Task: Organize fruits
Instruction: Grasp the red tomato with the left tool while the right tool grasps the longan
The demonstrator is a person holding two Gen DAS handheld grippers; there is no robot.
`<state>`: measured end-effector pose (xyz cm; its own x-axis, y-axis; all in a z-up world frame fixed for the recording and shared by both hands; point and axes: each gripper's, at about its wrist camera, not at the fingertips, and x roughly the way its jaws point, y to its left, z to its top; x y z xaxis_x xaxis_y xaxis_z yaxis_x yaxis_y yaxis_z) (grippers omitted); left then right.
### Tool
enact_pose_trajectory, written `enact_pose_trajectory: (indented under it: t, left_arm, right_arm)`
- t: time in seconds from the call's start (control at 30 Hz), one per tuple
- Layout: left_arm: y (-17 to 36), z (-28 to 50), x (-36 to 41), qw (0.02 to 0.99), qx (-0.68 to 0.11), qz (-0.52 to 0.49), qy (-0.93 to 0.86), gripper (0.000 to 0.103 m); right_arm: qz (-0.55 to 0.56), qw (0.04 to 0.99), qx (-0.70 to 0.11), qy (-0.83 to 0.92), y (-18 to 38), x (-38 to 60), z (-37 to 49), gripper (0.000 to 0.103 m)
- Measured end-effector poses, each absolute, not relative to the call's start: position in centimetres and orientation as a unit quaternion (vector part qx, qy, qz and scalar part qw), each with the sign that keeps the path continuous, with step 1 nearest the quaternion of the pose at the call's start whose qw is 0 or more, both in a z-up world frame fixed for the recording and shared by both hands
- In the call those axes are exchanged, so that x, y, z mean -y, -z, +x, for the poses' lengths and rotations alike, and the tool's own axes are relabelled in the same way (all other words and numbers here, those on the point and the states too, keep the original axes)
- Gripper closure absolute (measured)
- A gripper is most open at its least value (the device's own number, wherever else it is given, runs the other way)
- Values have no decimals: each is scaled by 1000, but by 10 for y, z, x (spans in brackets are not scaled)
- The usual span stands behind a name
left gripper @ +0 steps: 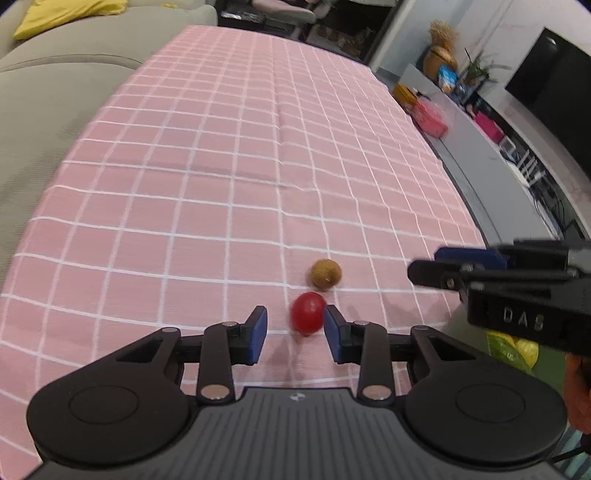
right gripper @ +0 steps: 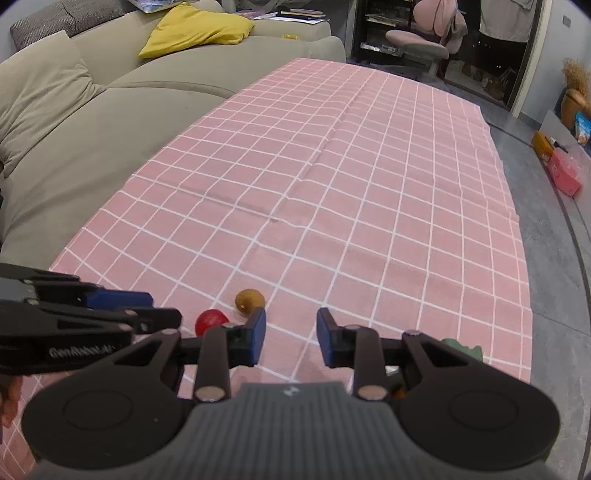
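A small red fruit [left gripper: 306, 313] lies on the pink checked cloth [left gripper: 221, 166], between the fingertips of my open left gripper [left gripper: 295, 325] and close to its right finger. A round brown fruit [left gripper: 325, 274] lies just beyond it. In the right wrist view the red fruit [right gripper: 211, 321] and brown fruit [right gripper: 249, 301] sit left of my open, empty right gripper [right gripper: 291, 334]; the brown one is just past its left finger. The left gripper [right gripper: 122, 310] enters from the left there. The right gripper [left gripper: 436, 269] shows at the right in the left wrist view.
A grey-green sofa [right gripper: 74, 147] with a yellow cushion [right gripper: 195, 29] runs along the table's left side. A green container rim [right gripper: 461, 349] shows behind my right finger. A yellow-green bag [left gripper: 513, 349] lies at the table's right. Boxes [left gripper: 430, 118] sit on the floor beyond.
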<state>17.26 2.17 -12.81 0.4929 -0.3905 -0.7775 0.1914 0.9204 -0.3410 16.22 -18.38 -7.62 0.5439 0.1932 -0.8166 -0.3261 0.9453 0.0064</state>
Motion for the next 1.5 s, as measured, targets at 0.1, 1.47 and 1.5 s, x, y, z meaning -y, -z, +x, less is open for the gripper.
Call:
enact_pose_trajectory:
  t: [0.1, 1.47, 1.5]
  left_arm:
    - [133, 174, -8, 855, -480, -83, 179, 63]
    - [141, 195, -43, 865, -472, -133, 108, 75]
    - [142, 196, -46, 865, -473, -132, 105, 75]
  right_arm:
    - [-63, 875, -456, -147, 79, 188, 168, 76]
    - [-10, 845, -504, -177, 119, 159, 208, 78]
    - [-9, 844, -507, -176, 121, 158, 208, 79]
